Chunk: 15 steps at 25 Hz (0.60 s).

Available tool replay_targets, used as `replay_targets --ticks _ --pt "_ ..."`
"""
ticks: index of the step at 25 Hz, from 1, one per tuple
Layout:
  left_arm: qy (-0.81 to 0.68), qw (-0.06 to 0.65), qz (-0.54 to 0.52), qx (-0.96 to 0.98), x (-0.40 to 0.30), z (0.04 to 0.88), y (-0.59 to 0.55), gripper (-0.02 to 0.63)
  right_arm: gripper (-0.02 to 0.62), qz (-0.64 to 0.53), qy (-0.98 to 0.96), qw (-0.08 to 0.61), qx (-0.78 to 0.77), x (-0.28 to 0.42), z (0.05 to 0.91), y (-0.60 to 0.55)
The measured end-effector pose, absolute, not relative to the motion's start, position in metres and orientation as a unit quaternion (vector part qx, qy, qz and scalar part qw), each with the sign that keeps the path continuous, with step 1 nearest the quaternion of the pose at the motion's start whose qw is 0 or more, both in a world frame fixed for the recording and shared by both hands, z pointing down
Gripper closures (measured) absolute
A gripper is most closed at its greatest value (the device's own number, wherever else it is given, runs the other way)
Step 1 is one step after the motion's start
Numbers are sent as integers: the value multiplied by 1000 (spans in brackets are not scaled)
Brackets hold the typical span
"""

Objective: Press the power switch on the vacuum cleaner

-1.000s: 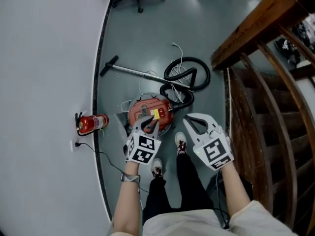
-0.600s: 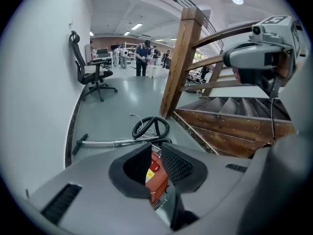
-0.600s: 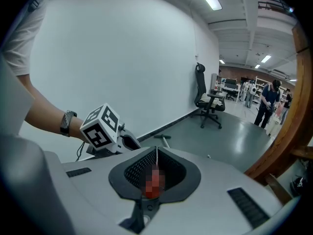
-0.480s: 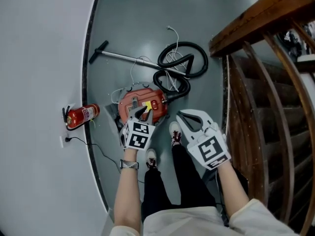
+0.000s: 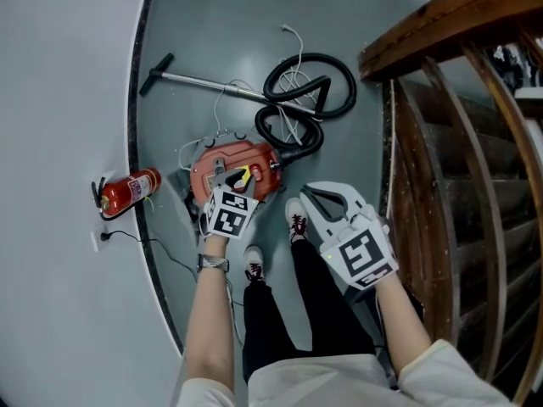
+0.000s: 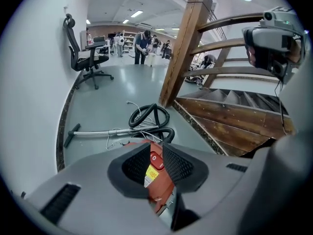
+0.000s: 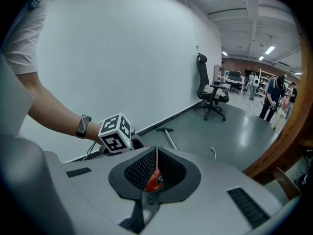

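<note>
The red vacuum cleaner (image 5: 222, 161) lies on the grey floor by the curved wall. Its red power switch (image 6: 155, 159) shows through the gap between my left gripper's jaws, beside a yellow label (image 6: 151, 173). My left gripper (image 5: 237, 181) hovers over the vacuum's top, pointing steeply down; its jaws have just been opening and stand narrowly open, with nothing between the pads. My right gripper (image 5: 310, 196) hangs to the right of the vacuum, above a shoe, jaws shut and tips touching. In the right gripper view a bit of the red vacuum (image 7: 152, 181) shows behind the shut jaws.
The black hose (image 5: 307, 100) coils beyond the vacuum, with the metal wand (image 5: 199, 80) lying toward the wall. A red fire extinguisher (image 5: 127, 189) lies at the wall's foot near a plugged cord (image 5: 106, 236). A wooden staircase (image 5: 458, 142) stands on the right. The person's shoes (image 5: 253, 264) are beside the vacuum.
Both grippers have sunk toward the floor. The left one has moved down onto the vacuum's top and its jaws have spread slightly. The right gripper stays shut.
</note>
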<state>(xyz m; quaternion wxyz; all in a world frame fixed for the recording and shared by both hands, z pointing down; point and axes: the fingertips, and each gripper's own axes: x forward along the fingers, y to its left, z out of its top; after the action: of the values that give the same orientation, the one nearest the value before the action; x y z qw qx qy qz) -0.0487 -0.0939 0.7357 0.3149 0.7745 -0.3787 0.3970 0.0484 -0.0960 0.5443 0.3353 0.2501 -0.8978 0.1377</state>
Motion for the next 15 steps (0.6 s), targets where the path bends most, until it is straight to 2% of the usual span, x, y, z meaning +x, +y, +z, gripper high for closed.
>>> replay_targets --ticks 8,15 --pt "-382 344 401 758 -40 775 -97 529 565 149 -892 347 248 52 569 -94" --pt "-440 392 362 723 -45 795 -100 529 565 153 -890 353 245 55 582 -94"
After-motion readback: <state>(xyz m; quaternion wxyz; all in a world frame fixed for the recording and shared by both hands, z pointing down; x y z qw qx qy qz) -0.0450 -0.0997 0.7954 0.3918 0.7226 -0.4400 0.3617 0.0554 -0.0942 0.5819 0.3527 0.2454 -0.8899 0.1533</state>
